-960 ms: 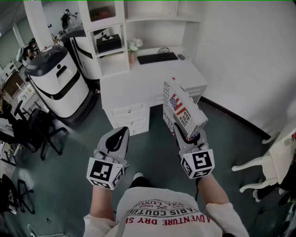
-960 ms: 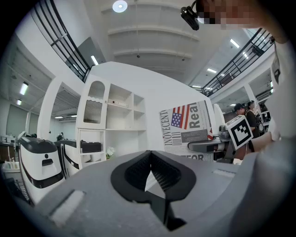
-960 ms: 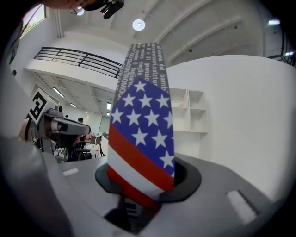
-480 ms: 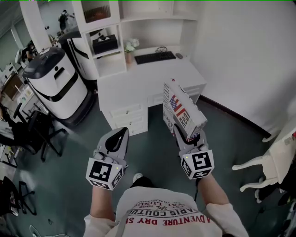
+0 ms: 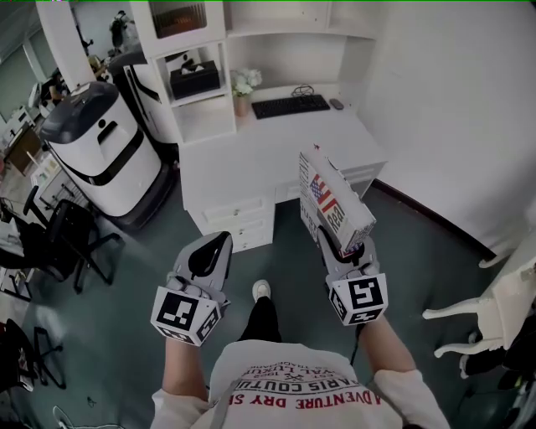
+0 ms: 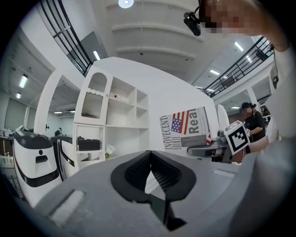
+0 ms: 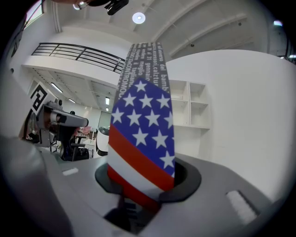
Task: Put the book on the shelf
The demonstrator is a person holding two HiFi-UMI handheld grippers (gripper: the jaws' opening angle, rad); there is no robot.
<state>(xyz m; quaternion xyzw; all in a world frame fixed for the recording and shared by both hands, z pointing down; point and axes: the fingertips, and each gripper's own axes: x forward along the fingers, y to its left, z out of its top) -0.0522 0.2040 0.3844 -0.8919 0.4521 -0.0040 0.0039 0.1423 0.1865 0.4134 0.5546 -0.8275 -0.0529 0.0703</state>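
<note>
A book (image 5: 335,205) with a stars-and-stripes cover stands upright in my right gripper (image 5: 342,243), which is shut on its lower edge. In the right gripper view the book (image 7: 143,134) fills the middle and rises from between the jaws. My left gripper (image 5: 211,247) hangs level with it to the left, shut and holding nothing; its tips meet in the left gripper view (image 6: 149,155), where the book (image 6: 187,129) shows at the right. The white shelf unit (image 5: 276,25) stands ahead above a white desk (image 5: 276,159), well beyond both grippers.
On the desk lie a black keyboard (image 5: 289,105) and a small flower pot (image 5: 243,84). A black box (image 5: 194,81) sits in a left shelf cubby. A white-and-black machine (image 5: 100,151) and an office chair (image 5: 59,243) stand left; a white chair (image 5: 494,310) stands right.
The person has taken a step: a foot now shows ahead on the floor and the view has shifted a little. Both grippers keep their pose, the book still held.
</note>
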